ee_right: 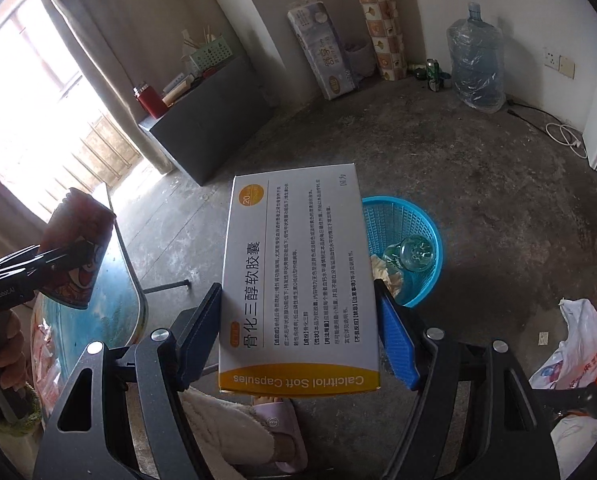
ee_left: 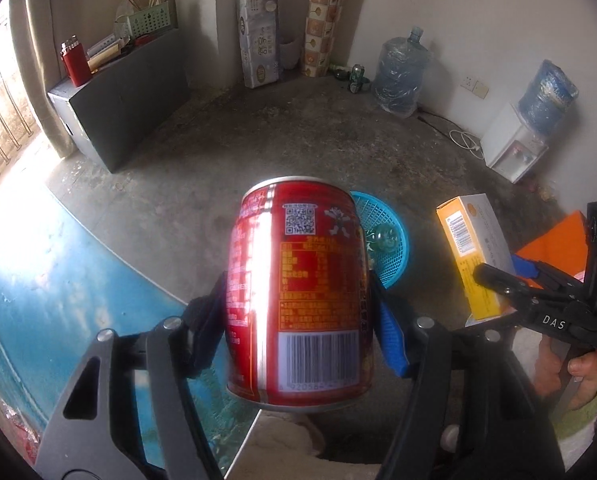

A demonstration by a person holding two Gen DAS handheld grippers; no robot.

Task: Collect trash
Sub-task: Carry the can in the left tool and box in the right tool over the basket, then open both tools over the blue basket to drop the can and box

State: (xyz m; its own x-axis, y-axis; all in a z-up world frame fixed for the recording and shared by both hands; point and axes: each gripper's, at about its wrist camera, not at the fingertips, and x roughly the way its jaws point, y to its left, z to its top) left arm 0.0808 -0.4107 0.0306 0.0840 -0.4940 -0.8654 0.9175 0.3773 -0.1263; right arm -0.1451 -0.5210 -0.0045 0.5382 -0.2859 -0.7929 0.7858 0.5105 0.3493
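My left gripper [ee_left: 298, 312] is shut on a red drink can [ee_left: 298, 280], held in the air above the floor. The same can [ee_right: 76, 248] and left gripper [ee_right: 58, 260] show at the left of the right wrist view. My right gripper [ee_right: 298, 316] is shut on a white and yellow capsule box [ee_right: 298, 280]; that box [ee_left: 472, 256] and gripper [ee_left: 494, 280] appear at the right of the left wrist view. A blue plastic basket [ee_right: 430, 224] stands on the concrete floor just beyond both grippers, with a clear bottle [ee_right: 412, 254] and crumpled paper inside. The basket's rim [ee_left: 394, 224] peeks out behind the can.
A glass-topped table [ee_right: 126, 280] with a blue pattern lies at the left. A white plastic bag [ee_right: 578, 344] sits on the floor at the right. A dark cabinet [ee_left: 130, 104], water jugs [ee_left: 402, 72], a tissue pack [ee_left: 258, 40] and a water dispenser [ee_left: 514, 148] line the walls. A slippered foot [ee_right: 274, 424] is below.
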